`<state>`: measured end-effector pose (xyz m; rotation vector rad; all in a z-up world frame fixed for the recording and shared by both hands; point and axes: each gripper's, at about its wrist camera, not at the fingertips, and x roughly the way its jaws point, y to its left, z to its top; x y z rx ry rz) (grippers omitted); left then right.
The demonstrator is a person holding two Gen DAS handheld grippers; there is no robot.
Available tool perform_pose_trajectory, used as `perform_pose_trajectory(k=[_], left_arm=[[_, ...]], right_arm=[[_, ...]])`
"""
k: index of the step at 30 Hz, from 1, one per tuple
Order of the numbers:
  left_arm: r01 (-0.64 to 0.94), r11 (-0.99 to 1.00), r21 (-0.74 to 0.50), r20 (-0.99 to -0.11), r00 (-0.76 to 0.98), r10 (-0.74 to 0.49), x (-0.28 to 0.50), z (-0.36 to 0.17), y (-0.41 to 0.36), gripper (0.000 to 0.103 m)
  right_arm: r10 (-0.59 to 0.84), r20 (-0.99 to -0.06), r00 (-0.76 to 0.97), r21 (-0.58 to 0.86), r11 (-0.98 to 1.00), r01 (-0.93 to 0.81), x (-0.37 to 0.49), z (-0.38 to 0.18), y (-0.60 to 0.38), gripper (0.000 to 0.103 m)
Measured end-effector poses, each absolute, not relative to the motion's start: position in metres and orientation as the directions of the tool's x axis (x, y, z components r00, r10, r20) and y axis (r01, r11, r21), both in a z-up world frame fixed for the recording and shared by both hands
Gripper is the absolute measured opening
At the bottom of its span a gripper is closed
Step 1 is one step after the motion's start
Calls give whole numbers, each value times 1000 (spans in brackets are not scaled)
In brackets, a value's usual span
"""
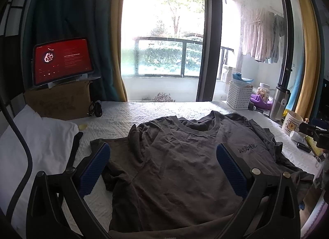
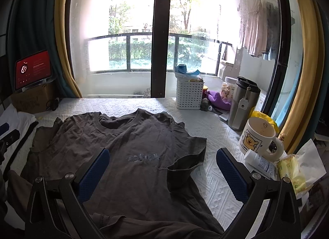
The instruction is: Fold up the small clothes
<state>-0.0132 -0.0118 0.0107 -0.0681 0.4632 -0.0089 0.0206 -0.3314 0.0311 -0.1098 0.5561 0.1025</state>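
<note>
A dark grey T-shirt lies spread front-up on the white quilted surface, neck toward the window, with small printed characters on its chest. Its sleeves are crumpled and partly folded in. It also shows in the right wrist view. My left gripper is open above the shirt's left half, blue pads wide apart and empty. My right gripper is open above the shirt's right side and folded sleeve, holding nothing.
A white folded garment lies at the left. A cardboard box with a tablet stands back left. A white basket, steel flask, mug, small bottle and snack packets crowd the right side.
</note>
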Motion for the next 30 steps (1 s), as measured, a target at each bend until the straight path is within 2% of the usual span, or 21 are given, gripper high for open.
perform_pose_trajectory(k=[30], left_arm=[[6,999,-49,-414,910,-26,-15,15,-18,102]], right_arm=[[84,-539,838,-75,986,-147,27,32,-325,103]])
